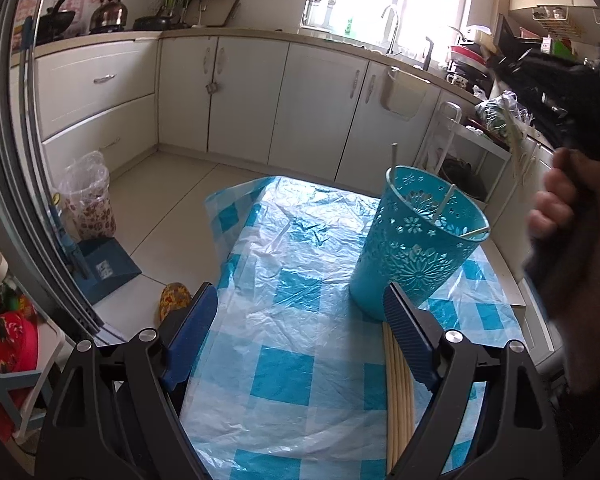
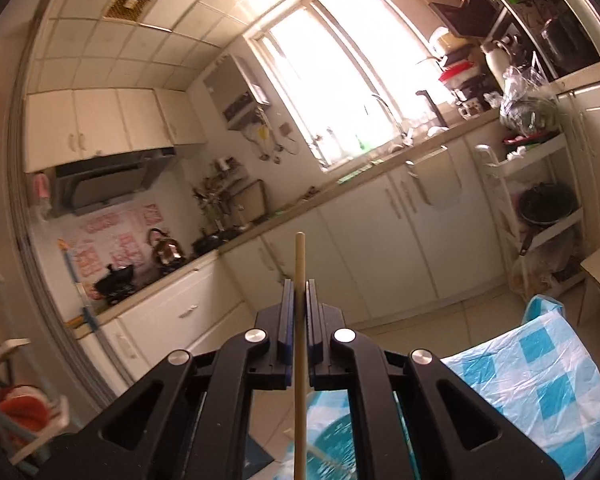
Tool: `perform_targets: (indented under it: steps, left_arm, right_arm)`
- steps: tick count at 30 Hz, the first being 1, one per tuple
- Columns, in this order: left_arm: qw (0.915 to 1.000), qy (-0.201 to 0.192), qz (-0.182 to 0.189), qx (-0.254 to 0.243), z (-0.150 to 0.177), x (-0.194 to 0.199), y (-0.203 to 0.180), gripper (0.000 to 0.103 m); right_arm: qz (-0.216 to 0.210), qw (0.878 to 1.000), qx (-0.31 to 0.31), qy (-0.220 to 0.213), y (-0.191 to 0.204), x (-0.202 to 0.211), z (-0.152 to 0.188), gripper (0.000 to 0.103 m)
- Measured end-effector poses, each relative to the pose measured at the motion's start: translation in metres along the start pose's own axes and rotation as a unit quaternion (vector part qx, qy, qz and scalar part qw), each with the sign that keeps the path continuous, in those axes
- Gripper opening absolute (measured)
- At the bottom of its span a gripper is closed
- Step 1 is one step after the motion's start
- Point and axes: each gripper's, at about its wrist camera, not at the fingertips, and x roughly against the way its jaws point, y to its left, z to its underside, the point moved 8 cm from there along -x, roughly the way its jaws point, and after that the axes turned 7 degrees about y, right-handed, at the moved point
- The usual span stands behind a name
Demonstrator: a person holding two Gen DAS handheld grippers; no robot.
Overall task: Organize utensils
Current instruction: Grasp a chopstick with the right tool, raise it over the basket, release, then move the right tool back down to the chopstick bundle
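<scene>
Right hand-held gripper point(image 2: 299, 292) of mine pinches a single wooden chopstick point(image 2: 299, 320) between its pads, the stick running upright through the closed jaws and down toward the turquoise cutout holder point(image 2: 332, 452) below. On the other side, my left hand-held gripper point(image 1: 300, 300) hovers with its jaws spread wide and nothing between them, low over the bench point(image 1: 284, 264) with its blue-and-white checked plastic cover. From that view the holder point(image 1: 416, 240) stands upright on the cover with a few pale chopsticks inside, and a bundle of chopsticks point(image 1: 400, 392) lies flat just beside the gripper's right finger.
</scene>
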Motion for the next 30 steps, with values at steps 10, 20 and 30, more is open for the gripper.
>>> perform_targets:
  steps: [10,20,30]
  left_arm:
    - [0.9998,0.019,0.004,0.009,0.005,-0.021,0.004,0.081]
    - [1.0000,0.006,0.000,-0.005,0.008,-0.002,-0.008,0.081]
    - [0.9998,0.001,0.021,-0.005,0.026,0.027,-0.023,0.083]
  right_arm:
    - [0.042,0.997,0.027,0.066,-0.017,-0.028,0.049,0.007]
    - [0.033,0.996,0.048,0.061,-0.005,0.051,0.054,0.019]
    - [0.104,0.985,0.040,0.132,-0.039,0.122,0.125,0.020]
